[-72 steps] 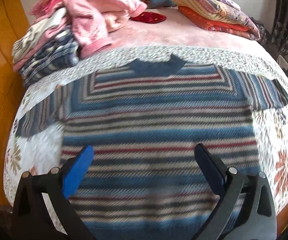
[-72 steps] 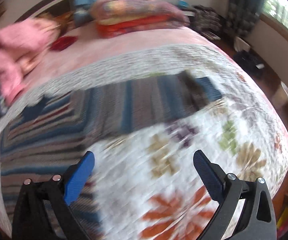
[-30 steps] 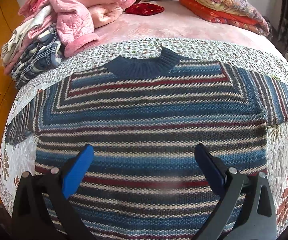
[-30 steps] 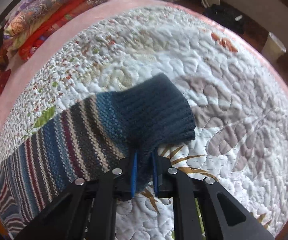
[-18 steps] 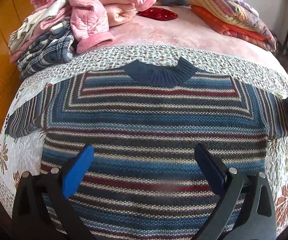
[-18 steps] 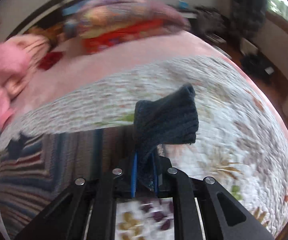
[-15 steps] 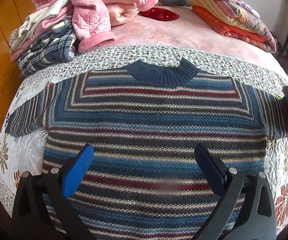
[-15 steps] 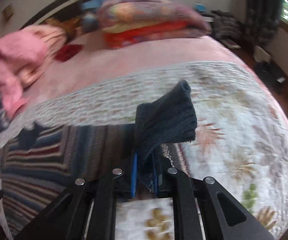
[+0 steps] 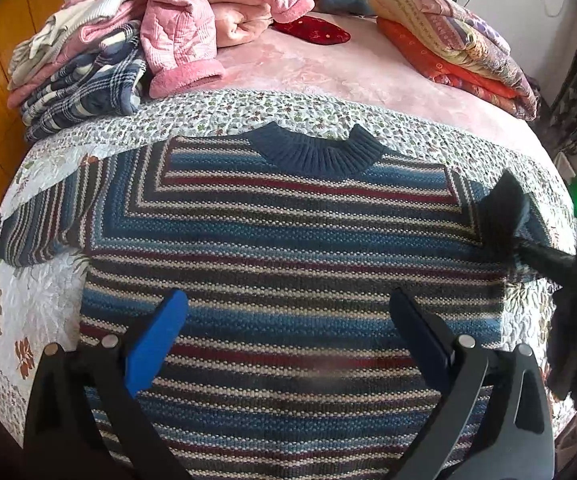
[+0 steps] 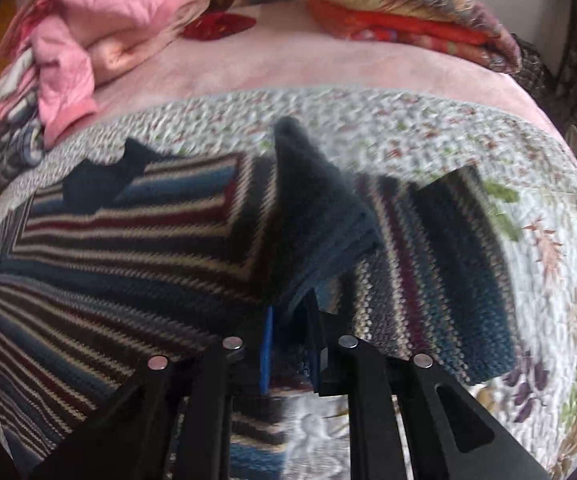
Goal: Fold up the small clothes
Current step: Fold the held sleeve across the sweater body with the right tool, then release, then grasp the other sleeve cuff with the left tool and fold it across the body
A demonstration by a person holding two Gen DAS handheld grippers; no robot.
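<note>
Striped knit sweater (image 9: 288,264) lies flat, front up, on the floral quilt (image 9: 36,304), collar (image 9: 320,152) pointing away toward the pink blanket (image 9: 328,76). Right gripper (image 10: 290,344) has its fingers pressed together on the dark ribbed cuff (image 10: 312,208) of the right sleeve, cuff lifted and carried in over the shoulder area; the rest of that sleeve (image 10: 440,272) trails flat on the quilt behind it. Left gripper (image 9: 288,320) hangs over the lower chest with fingers spread wide, holding nothing. Left sleeve (image 9: 36,232) is out flat to the side, untouched. Handling guess: chunky knit, soft and floppy, some weight to it, so it drapes and sags from a single pinch and stretches if pulled. Not slippery; the knit looks likely to drag on the quilted surface, so lift rather than slide. Cuff ribbing is the thickest edge on a sleeve and takes a pinch well. For the body fold, grab hem corners or shoulder seams, both layers, not mid-panel. Piles of other clothes (image 9: 88,72) and folded bedding (image 9: 456,40) sit well clear at the far side.
</note>
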